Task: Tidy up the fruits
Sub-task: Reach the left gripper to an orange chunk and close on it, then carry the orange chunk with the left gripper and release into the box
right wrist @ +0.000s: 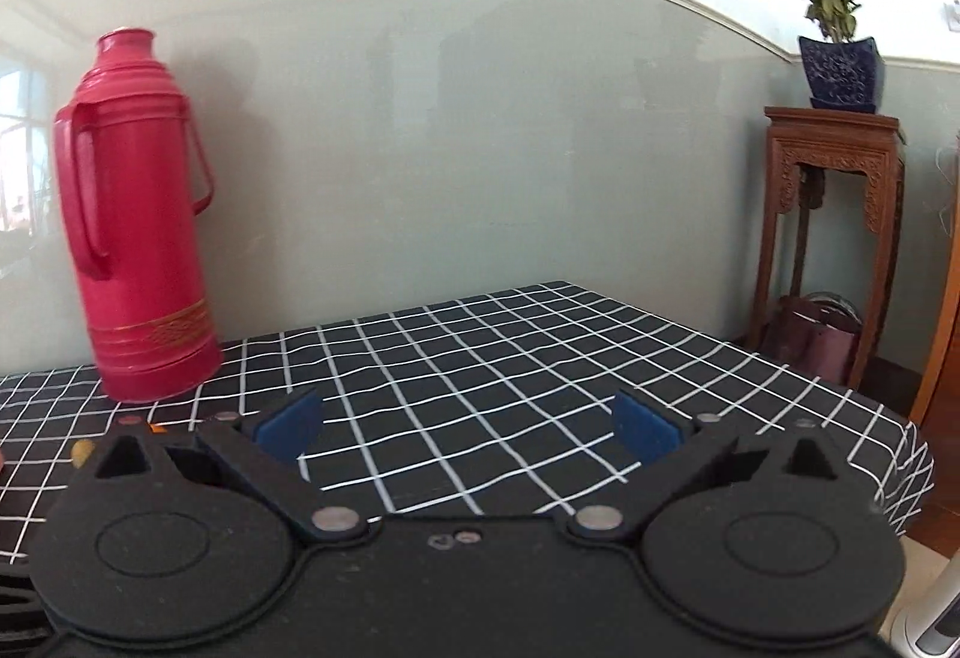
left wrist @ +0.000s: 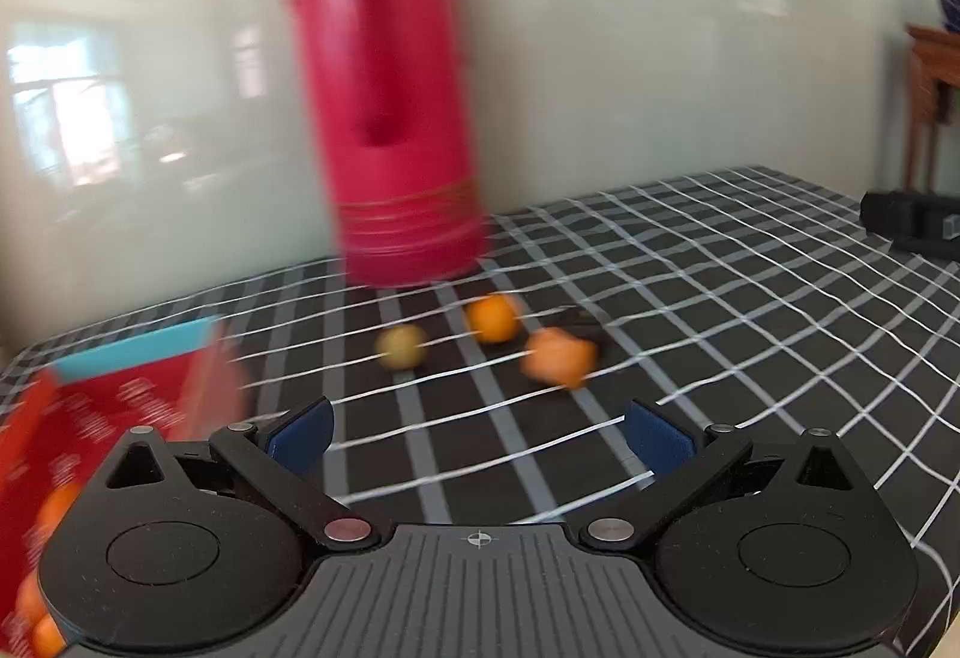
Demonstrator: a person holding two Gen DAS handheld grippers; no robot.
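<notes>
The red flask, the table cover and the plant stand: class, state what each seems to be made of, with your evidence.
Flask: probably painted metal or hard plastic; smooth, slightly glossy red shell with gold bands, rigid handle.
Table cover: looks like woven cloth, matte black with white grid, draping over the edge.
Plant stand: seemingly dark varnished wood; carved fretwork, reddish-brown sheen.

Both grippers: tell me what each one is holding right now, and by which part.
Nothing is held. The left gripper is open, with only tablecloth between its fingers; the right gripper is open too, over bare cloth.
</notes>
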